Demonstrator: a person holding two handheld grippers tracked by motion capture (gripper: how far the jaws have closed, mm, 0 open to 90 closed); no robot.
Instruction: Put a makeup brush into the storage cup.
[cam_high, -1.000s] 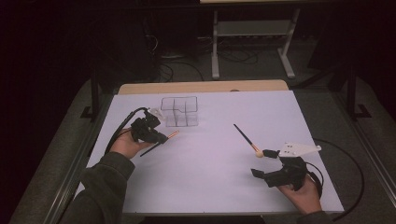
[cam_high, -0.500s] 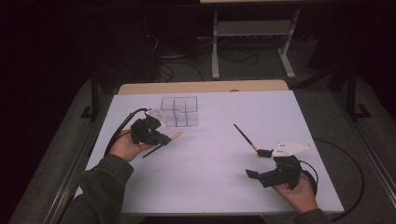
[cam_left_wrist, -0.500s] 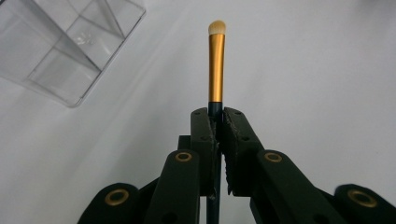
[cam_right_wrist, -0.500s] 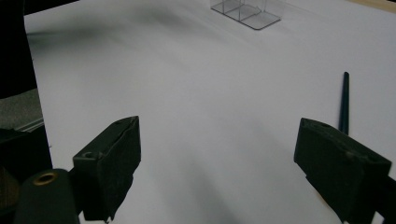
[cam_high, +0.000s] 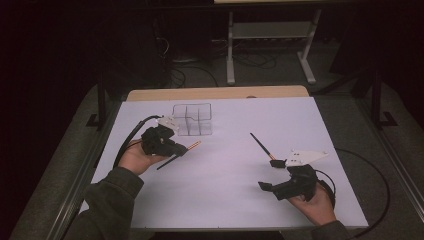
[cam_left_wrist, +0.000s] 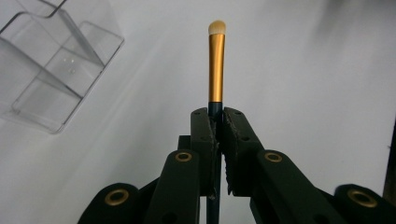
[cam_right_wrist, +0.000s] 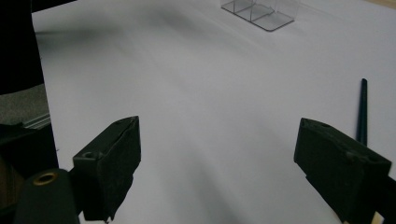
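Gripping the makeup brush by its dark handle, left gripper fingers closed, bristles beyond.

My left claw sits at the bench's left side with a brush between its jaws, tip pointing away to the right. Just behind that claw stands the divided organiser. My right claw is well apart at the near right, and a second brush lies just beyond it.

Olive sleeve – blk grippers w/ brass rivets – blk cables, grey plate.
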